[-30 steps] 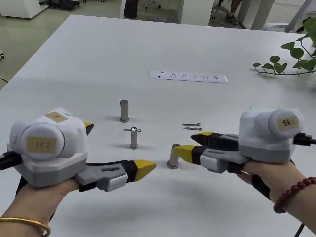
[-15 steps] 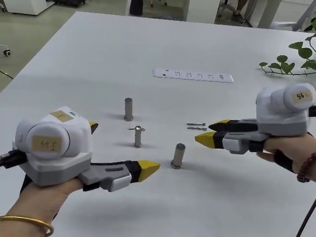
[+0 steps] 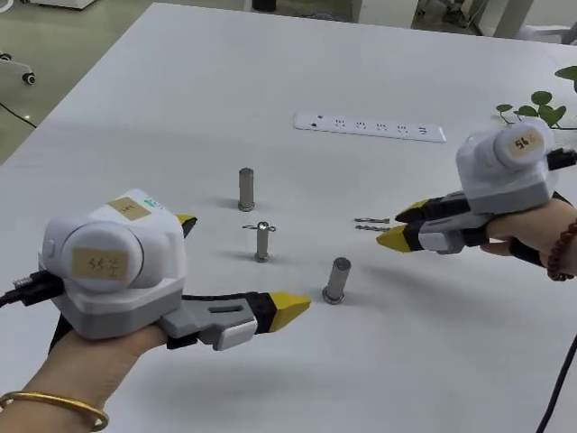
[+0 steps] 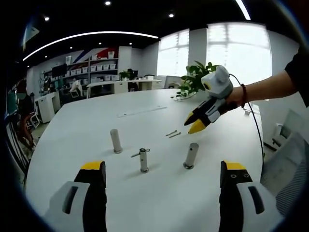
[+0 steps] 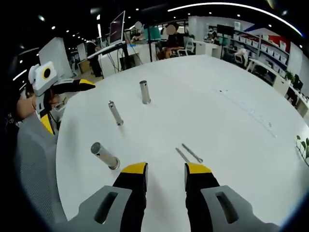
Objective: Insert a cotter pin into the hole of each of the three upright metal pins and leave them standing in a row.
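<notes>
Three metal pins stand upright on the white table: a far pin (image 3: 246, 188), a middle pin (image 3: 262, 242) with a cotter pin through its top, and a near pin (image 3: 337, 280). Two loose cotter pins (image 3: 371, 224) lie flat to their right. My right gripper (image 3: 402, 225) hovers just right of those cotter pins, open with nothing between its jaws; in the right gripper view the cotter pins (image 5: 189, 153) lie just ahead of the tips. My left gripper (image 3: 237, 263) is held wide open and empty, left of the pins, all three ahead of it (image 4: 143, 160).
A white power strip (image 3: 370, 127) lies at the back of the table. Green plant leaves (image 3: 541, 108) hang over the far right edge. Bare tabletop (image 3: 379, 361) stretches in front of the pins.
My right gripper has drawn back from the near pin, rightward and away, and now sits beside the loose cotter pins. The left gripper has held its place; the head camera shifted.
</notes>
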The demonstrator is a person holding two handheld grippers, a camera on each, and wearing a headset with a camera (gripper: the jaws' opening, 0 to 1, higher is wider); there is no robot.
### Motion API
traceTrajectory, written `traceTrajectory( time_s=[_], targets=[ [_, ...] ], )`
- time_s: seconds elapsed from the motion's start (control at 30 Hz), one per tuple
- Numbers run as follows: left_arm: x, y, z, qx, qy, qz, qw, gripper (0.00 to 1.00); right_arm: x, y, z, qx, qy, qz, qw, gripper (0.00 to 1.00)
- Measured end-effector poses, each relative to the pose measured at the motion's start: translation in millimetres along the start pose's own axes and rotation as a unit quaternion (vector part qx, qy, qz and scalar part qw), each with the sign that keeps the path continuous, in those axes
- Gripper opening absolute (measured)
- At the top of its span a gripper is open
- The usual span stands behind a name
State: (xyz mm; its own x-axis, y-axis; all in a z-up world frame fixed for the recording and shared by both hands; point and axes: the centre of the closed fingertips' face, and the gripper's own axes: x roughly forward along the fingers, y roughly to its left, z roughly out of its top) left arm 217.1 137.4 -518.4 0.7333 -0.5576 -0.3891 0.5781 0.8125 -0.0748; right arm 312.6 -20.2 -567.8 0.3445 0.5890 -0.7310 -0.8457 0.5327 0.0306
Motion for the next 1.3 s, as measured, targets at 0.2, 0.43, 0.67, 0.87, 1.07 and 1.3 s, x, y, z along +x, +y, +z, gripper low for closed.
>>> traceTrajectory(
  time_s=[0.2,0.43,0.67,0.87,1.07,1.3],
  targets=[
    [-0.1,3.9,0.1,-0.002,0.001,0.005,1.0000,0.97,12.3,-6.7,-8.5,-0.029,0.045,0.000,0.9986,0.22],
    [-1.3,7.1,3.1,-0.005,-0.008,0.008,0.9999,0.97,22.7,-15.5,-12.2,-0.038,0.072,0.000,0.9967,0.18],
    [-1.3,8.0,4.0,-0.005,-0.010,0.009,0.9999,0.96,30.0,-26.0,-13.6,-0.055,0.094,-0.006,0.9940,0.14],
    [-1.8,9.5,5.0,-0.001,-0.011,0.013,0.9999,0.94,34.8,-32.3,-16.8,-0.067,0.112,-0.004,0.9915,0.08],
    [-2.6,10.5,4.0,-0.001,-0.008,0.015,0.9999,0.92,37.0,-35.7,-19.2,-0.076,0.129,0.011,0.9886,0.05],
    [-2.0,9.5,1.1,0.004,0.000,0.014,0.9999,0.91,38.5,-39.0,-18.8,-0.086,0.161,0.018,0.9831,0.02]
  ],
)
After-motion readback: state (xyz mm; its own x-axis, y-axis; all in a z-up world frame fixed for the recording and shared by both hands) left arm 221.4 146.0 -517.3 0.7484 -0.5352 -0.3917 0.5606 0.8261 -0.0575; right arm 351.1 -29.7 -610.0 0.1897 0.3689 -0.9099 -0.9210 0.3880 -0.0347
